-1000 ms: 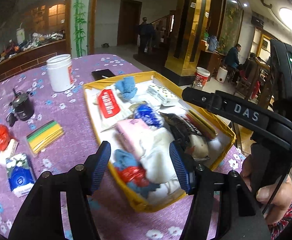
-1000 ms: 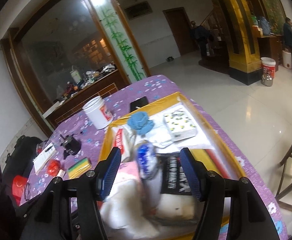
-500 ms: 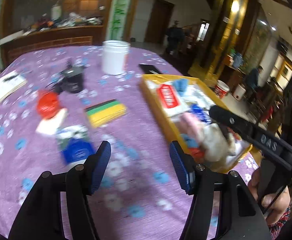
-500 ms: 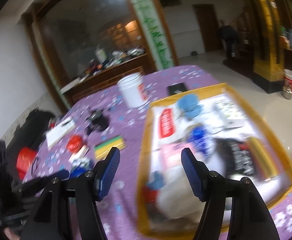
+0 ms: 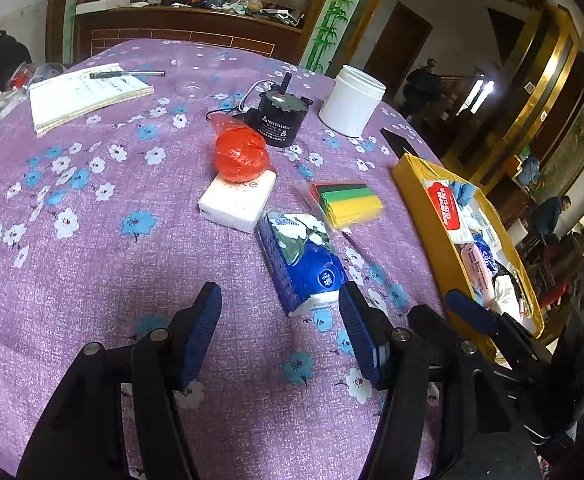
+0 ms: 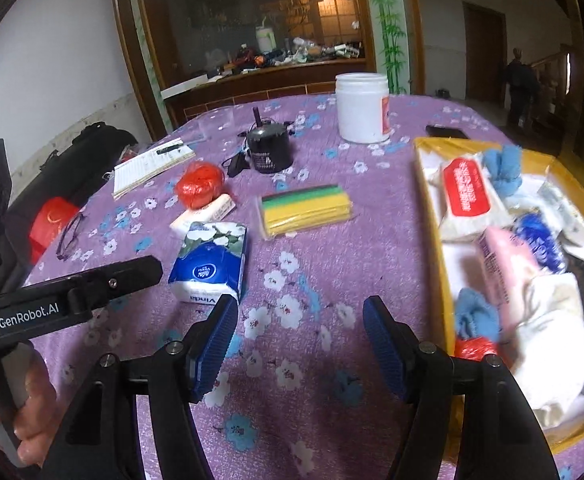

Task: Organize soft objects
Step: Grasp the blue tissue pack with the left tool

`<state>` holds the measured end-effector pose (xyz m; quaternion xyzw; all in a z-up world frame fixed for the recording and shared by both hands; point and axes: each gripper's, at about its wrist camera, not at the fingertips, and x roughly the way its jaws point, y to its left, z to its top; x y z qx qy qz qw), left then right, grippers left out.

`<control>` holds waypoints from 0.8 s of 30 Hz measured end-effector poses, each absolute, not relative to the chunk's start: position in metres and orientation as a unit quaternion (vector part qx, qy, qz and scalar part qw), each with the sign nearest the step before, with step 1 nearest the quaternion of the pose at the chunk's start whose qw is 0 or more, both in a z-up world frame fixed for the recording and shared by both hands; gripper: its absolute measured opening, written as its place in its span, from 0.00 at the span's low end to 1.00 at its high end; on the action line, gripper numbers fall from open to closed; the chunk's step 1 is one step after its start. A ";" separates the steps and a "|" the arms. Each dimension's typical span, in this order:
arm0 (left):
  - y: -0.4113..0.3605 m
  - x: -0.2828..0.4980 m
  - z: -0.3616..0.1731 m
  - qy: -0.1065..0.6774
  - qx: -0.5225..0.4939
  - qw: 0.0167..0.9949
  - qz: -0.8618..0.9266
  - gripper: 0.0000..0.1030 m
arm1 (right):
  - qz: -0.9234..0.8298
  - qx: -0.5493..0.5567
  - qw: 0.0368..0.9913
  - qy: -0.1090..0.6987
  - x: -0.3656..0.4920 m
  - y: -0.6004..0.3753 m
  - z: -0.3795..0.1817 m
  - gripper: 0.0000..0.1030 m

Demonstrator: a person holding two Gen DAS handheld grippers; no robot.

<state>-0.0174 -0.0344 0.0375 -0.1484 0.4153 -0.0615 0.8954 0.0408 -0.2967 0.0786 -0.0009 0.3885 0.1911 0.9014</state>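
Purple flowered cloth covers the round table [image 5: 92,264], and beyond it a dim hall with a cluttered wooden counter and bamboo-painted pillars fills the background. Off to the right of both grippers sits a yellow tray [image 6: 431,216], already crowded with soft things: a red-labelled wipes pack [image 6: 465,192], blue cloths, a pink pack [image 6: 503,268] and white fabric. That much of the sorting looks done.

Four soft items are left on the cloth. A blue tissue pack [image 5: 303,260] lies just ahead of the left gripper [image 5: 280,332], nearer its right finger. Further ahead are a white tissue pack [image 5: 238,200] with a red plastic bundle [image 5: 242,154] resting on it, and a bag of yellow and green sponges [image 5: 349,202] between the tissue pack and the tray. From the right gripper [image 6: 299,344] the blue tissue pack is ahead and to the left, close to its left finger.

Both grippers hang above the cloth with fingers spread apart, holding nothing. The white jar [image 5: 351,100], black motor [image 5: 282,118], notebook [image 5: 84,94] and glasses are hard goods and likely stay put. My guess is the blue tissue pack goes next, since it is nearest
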 end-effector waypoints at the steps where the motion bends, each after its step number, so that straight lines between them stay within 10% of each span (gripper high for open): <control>1: -0.036 -0.016 0.038 0.417 -0.145 0.895 -0.059 0.58 | 0.193 0.006 0.901 0.389 0.041 -0.299 0.078 0.66; 18: -0.082 0.034 0.014 0.463 -0.061 0.884 0.005 0.65 | 0.184 0.059 0.897 0.397 0.049 -0.320 0.076 0.68; 24: -0.073 0.020 0.023 0.443 -0.056 0.895 -0.020 0.39 | 0.184 0.060 0.897 0.398 0.049 -0.321 0.076 0.68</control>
